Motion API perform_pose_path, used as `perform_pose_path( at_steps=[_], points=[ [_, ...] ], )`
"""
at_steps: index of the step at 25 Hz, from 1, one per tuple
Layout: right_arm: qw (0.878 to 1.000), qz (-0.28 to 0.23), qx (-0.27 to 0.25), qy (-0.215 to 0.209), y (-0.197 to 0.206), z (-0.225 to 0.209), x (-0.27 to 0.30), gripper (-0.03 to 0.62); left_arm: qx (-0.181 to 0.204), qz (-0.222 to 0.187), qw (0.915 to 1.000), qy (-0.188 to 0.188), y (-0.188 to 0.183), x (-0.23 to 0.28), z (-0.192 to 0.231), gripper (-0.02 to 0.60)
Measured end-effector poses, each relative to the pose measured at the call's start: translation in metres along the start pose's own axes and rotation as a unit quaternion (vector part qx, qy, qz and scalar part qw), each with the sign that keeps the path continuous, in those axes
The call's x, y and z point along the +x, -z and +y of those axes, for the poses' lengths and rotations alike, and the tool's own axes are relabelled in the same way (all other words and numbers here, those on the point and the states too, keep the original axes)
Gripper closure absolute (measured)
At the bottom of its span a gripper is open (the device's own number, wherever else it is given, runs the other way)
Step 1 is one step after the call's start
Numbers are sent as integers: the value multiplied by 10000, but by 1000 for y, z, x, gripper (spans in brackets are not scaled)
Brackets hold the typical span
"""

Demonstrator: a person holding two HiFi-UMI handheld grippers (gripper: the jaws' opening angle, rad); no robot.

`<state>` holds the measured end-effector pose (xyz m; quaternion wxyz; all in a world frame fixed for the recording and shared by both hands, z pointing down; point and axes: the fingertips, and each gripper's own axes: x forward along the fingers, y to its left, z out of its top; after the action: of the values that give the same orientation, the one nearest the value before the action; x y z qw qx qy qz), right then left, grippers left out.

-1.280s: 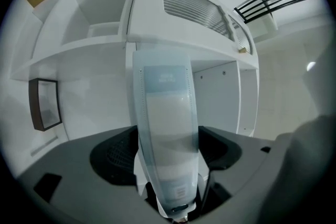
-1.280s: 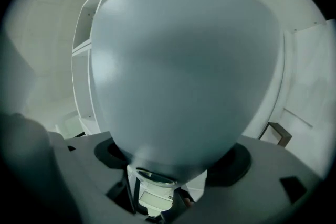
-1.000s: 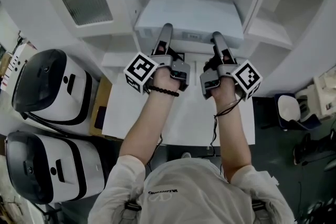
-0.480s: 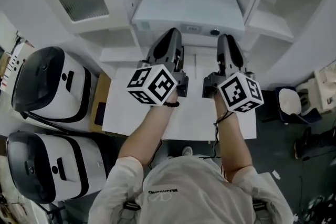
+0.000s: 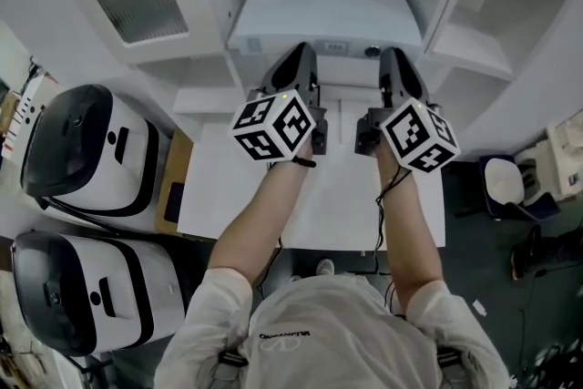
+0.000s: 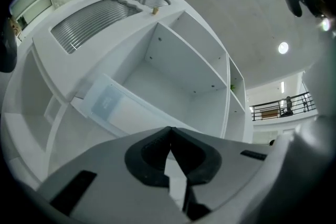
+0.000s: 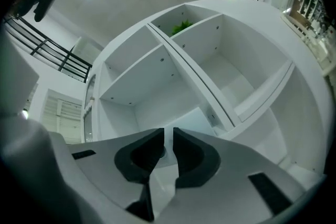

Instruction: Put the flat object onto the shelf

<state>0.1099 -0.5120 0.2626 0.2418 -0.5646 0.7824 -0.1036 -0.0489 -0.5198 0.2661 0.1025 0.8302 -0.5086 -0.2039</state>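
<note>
- The white flat object (image 5: 328, 18) lies at 12 o'clock in the head view, low in the shelf (image 5: 474, 50) unit, beyond the tabletop (image 5: 337, 196)
- The left claw (image 5: 298, 55) is fully closed at its near edge; the right claw (image 5: 394, 57) is closing, with the object's white edge in the narrow gap
- A clean lift likely needs both grips firm first, then a level raise clear of the upright divider (image 7: 184, 68)
- The gripper views alone show the bare compartments overhead; the head view alone shows both claws side by side
</note>
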Motion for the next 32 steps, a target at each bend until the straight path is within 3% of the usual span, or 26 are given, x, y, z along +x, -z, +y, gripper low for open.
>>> perform_pose_path(
  at_steps=[14,20,22,25,30,32],
  points=[
    [9994,163,308,-43,-1,-18,38,556,-207,27,9998,-74,2,34,16,577],
    [9991,171,387,70,1,-23,27,560,-300,-80,9995,45,1,27,18,577],
    [9990,64,430,94,-1,-26,11,565,-89,-249,9995,145,-5,13,15,577],
    [9991,-66,401,95,-6,-28,-18,577,542,-521,9967,294,-18,-21,5,577],
    [9987,-346,354,71,-17,-28,-71,583,1748,-860,9804,304,-37,-92,-9,577],
    [9991,-404,127,11,-17,-23,-88,583,2034,-866,9749,259,-41,-119,-8,577]
  ],
)
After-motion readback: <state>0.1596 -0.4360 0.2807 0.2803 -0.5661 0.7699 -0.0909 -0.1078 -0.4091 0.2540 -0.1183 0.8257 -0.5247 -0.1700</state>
